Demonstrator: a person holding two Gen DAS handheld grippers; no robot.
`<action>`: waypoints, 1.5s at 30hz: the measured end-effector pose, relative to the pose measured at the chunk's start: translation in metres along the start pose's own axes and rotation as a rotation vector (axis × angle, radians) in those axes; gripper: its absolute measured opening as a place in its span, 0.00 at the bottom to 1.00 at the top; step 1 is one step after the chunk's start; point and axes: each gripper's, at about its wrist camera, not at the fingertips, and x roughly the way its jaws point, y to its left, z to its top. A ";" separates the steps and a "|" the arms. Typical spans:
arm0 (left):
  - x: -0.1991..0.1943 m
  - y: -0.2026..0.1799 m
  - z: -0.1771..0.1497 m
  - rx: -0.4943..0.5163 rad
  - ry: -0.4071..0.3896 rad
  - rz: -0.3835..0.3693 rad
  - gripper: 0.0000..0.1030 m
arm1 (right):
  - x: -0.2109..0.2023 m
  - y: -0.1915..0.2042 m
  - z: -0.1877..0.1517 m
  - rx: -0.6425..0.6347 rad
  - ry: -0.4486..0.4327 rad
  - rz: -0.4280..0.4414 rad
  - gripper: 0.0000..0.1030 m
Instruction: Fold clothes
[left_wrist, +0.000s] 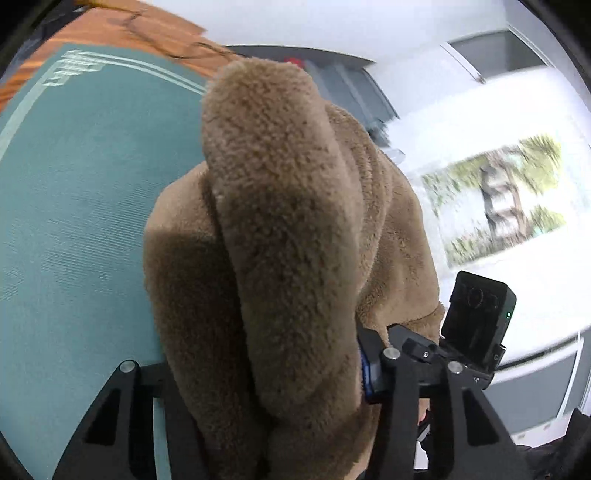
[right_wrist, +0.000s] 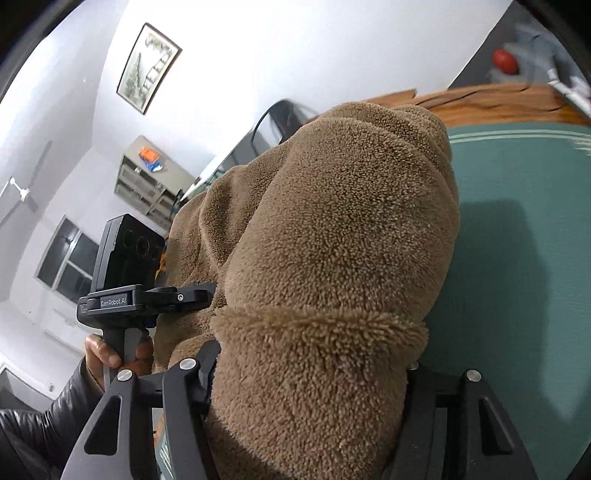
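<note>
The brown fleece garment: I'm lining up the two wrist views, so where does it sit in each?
Left wrist view: the brown fleece garment fills the centre, rising from the left claw at the bottom, teal mat to its left.
Right wrist view: it fills the centre and lower middle, rising from the right claw, teal mat to its right.
Shared landmark: the framed picture on the wall.

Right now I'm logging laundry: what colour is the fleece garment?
Plain light brown, no pattern: the fleece garment shows best in the right wrist view.
</note>
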 end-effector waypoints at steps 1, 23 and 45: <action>0.012 -0.015 -0.006 0.012 0.012 -0.015 0.55 | -0.016 -0.004 -0.006 0.006 -0.013 -0.013 0.61; 0.290 -0.265 -0.097 0.225 0.240 -0.080 0.55 | -0.322 -0.213 -0.185 0.285 -0.219 -0.331 0.62; 0.211 -0.331 -0.119 0.586 -0.093 0.295 0.79 | -0.374 -0.175 -0.242 0.026 -0.327 -0.816 0.82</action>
